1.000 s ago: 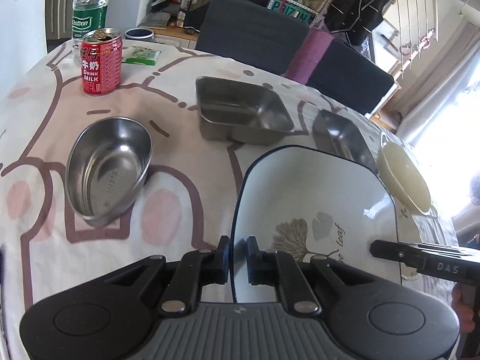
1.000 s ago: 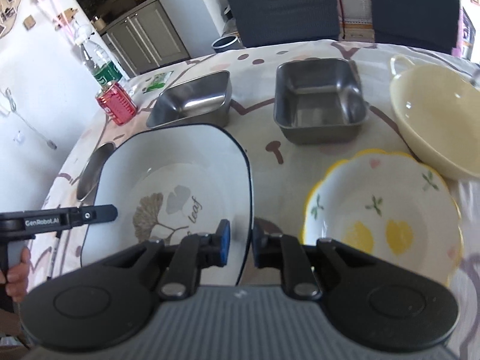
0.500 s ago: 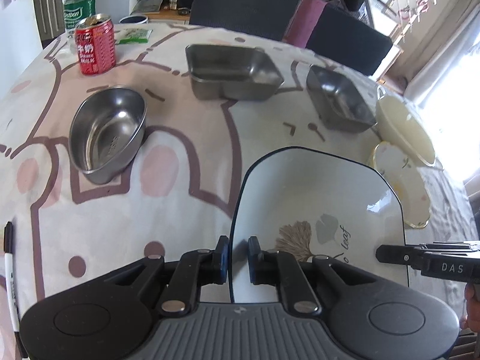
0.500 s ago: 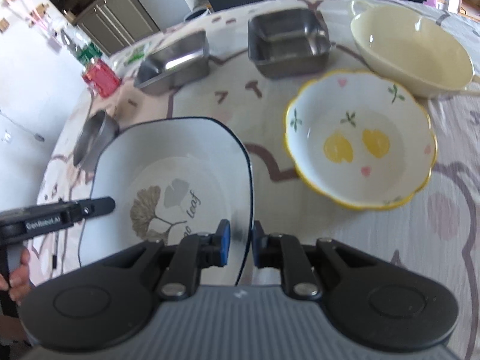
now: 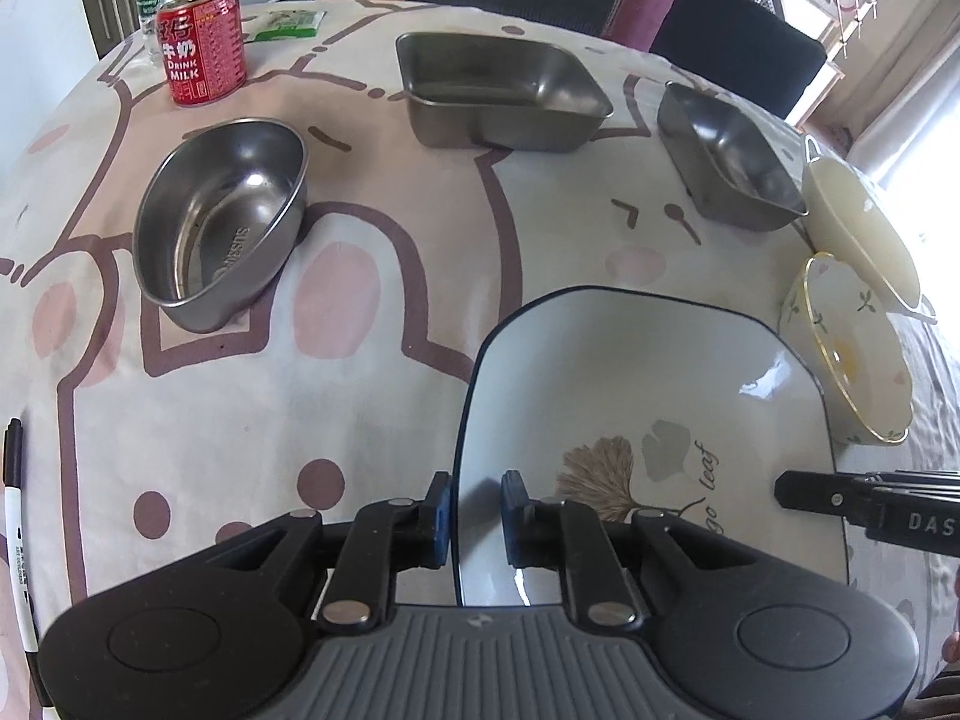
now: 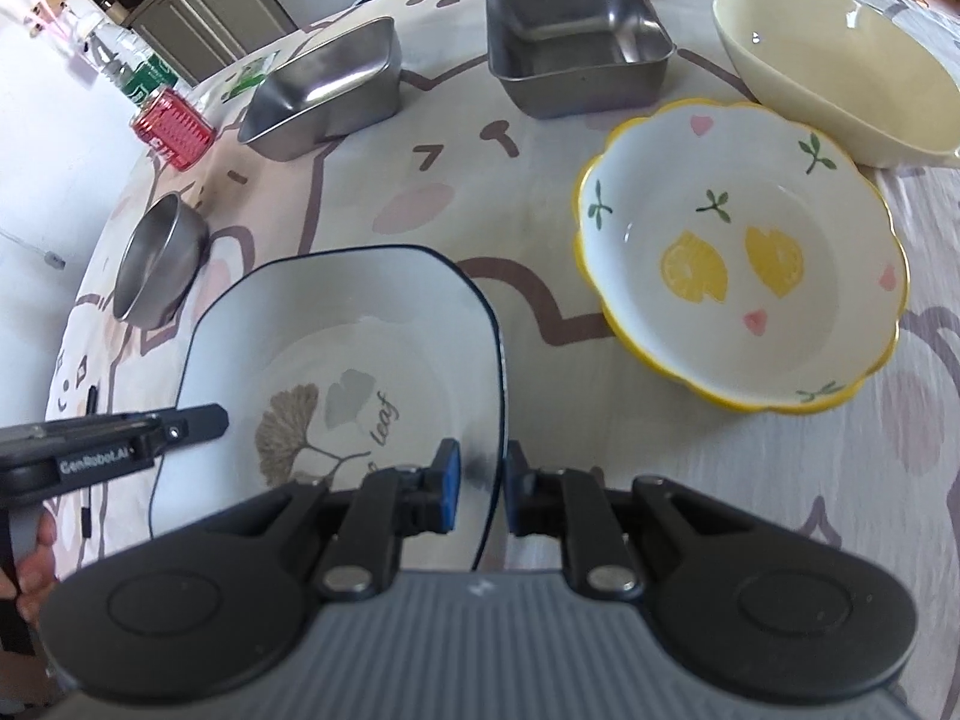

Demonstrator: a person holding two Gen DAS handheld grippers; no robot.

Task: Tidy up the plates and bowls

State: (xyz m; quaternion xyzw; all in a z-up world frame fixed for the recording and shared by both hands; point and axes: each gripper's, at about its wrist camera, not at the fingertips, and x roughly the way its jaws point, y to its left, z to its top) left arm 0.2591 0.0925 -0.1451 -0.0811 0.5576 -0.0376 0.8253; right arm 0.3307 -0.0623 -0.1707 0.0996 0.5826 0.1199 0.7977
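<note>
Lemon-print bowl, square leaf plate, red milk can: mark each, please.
Lemon-print bowl (image 6: 738, 276): right wrist view, inner floor.
Square leaf plate (image 5: 636, 384): left wrist view, bare inside.
Red milk can (image 5: 201, 48): left wrist view, label side.

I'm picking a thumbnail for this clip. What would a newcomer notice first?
The white square plate with a leaf print, straddled at opposite rims by the left tongs, whose jaws are opening, and the right tongs. Next, the lemon-patterned bowl just right of it, then the steel dishes behind.
</note>
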